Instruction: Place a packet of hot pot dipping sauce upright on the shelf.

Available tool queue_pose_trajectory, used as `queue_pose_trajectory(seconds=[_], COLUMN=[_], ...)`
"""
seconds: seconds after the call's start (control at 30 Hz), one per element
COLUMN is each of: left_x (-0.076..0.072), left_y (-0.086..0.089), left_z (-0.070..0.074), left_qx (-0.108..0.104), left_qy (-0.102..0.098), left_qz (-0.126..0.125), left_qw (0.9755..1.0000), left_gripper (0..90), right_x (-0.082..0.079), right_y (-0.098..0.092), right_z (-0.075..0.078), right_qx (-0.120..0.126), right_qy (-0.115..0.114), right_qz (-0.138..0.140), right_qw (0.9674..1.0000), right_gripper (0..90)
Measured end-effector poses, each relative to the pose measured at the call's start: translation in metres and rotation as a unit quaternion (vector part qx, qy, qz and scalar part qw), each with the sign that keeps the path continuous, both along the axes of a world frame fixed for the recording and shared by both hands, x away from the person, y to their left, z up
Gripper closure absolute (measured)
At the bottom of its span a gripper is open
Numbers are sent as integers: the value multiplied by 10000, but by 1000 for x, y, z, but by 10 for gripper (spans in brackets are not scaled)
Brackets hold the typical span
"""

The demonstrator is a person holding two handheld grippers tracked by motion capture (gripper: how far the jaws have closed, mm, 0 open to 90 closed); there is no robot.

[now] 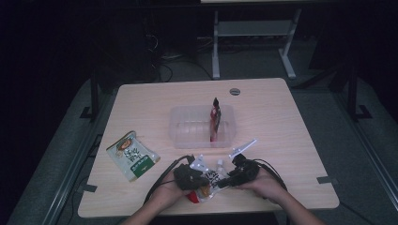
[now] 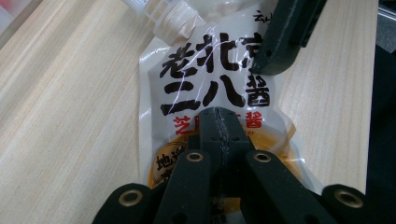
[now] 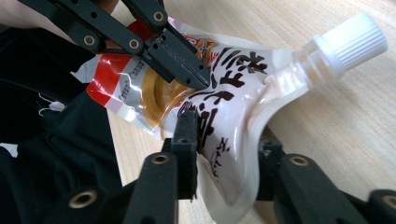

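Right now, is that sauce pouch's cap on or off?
On: the white ribbed cap sits on the spout of the sauce pouch.

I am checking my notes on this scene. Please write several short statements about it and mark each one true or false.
1. Both grippers hold the white spout pouch. True.
2. The pouch's white cap is off. False: it is screwed on.
3. The clear plastic box holds an upright red packet. True.
4. The green and white packet lies inside the box. False: it lies on the table, left of the box.
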State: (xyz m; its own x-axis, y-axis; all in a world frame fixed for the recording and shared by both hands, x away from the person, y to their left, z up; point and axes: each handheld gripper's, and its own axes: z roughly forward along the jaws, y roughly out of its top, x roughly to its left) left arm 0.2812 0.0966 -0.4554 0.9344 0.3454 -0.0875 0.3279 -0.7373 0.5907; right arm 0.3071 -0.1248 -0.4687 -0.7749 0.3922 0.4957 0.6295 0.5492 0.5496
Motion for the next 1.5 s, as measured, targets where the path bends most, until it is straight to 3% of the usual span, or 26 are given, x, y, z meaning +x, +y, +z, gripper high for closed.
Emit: queue_pose_trajectory(seconds=[0.2, 0.37, 0.63, 1.03, 1.33, 1.5], left_x=[0, -1, -4, -4, -1, -4], left_y=[2, 4, 13, 53, 47, 40], left_z=[2, 5, 17, 33, 26, 27], left_qx=[-73, -180, -376, -525, -366, -441], left_qy=[39, 28, 8, 42, 95, 27], left_qz=[11, 21, 36, 296, 163, 149], left_qw=[10000, 9998, 9993, 9982, 9992, 9989], left_gripper=[899, 898, 875, 873, 873, 867], right_x=[-2, -3, -7, -6, -7, -8], right_y=[1, 0, -3, -13, -15, -14], right_z=[2, 4, 15, 33, 44, 52], right_qx=[-25, 109, 305, 690, 973, 1141], right_qy=[-205, -328, -496, -843, -940, -991], right_qz=[130, 182, 281, 245, 255, 287], right_qw=[9997, 9992, 9979, 9937, 9905, 9881], right_gripper=[816, 887, 897, 898, 898, 898])
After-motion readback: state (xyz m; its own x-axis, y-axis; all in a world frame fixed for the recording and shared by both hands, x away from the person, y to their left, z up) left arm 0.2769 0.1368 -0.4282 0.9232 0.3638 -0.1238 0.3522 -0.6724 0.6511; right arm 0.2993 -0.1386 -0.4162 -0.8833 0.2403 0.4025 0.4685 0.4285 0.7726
